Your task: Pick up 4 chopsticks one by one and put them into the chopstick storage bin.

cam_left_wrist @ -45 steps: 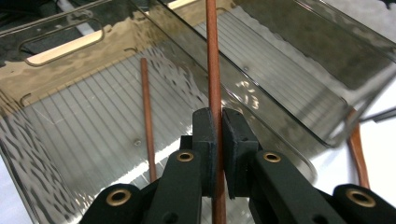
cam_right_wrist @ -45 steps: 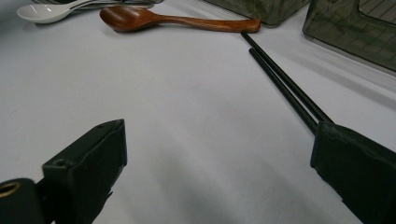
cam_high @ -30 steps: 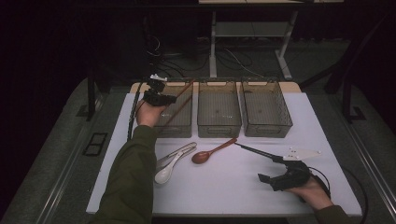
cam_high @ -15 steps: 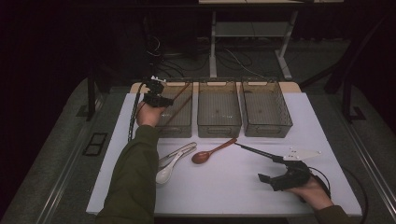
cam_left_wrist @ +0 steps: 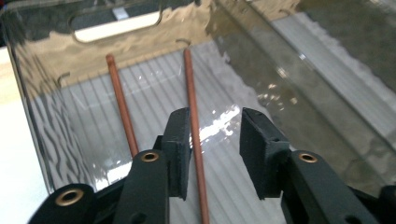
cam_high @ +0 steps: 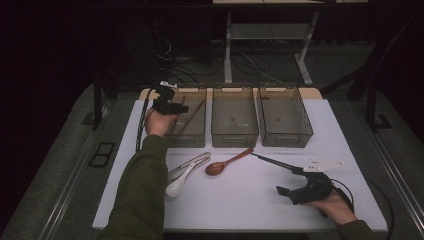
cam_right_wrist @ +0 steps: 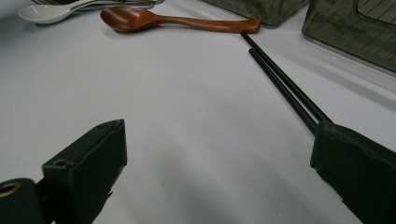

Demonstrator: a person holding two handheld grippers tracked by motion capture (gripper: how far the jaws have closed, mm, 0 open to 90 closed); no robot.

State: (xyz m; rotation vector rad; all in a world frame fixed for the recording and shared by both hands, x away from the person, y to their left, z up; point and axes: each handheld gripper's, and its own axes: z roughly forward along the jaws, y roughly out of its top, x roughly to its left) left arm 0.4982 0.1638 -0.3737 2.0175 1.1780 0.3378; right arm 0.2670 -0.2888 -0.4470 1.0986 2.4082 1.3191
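We are looking into a dark room where light is falling mainly on the white table (cam_high: 350, 130). Grey carpet (cam_high: 60, 165) is lying around it, cables (cam_high: 185, 65) are trailing across the floor beyond, and a pale desk frame (cam_high: 265, 35) is standing behind.

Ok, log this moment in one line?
left tongs: just opening, chopstick between jaws, over left bin | right tongs: open on table, beside black chopsticks
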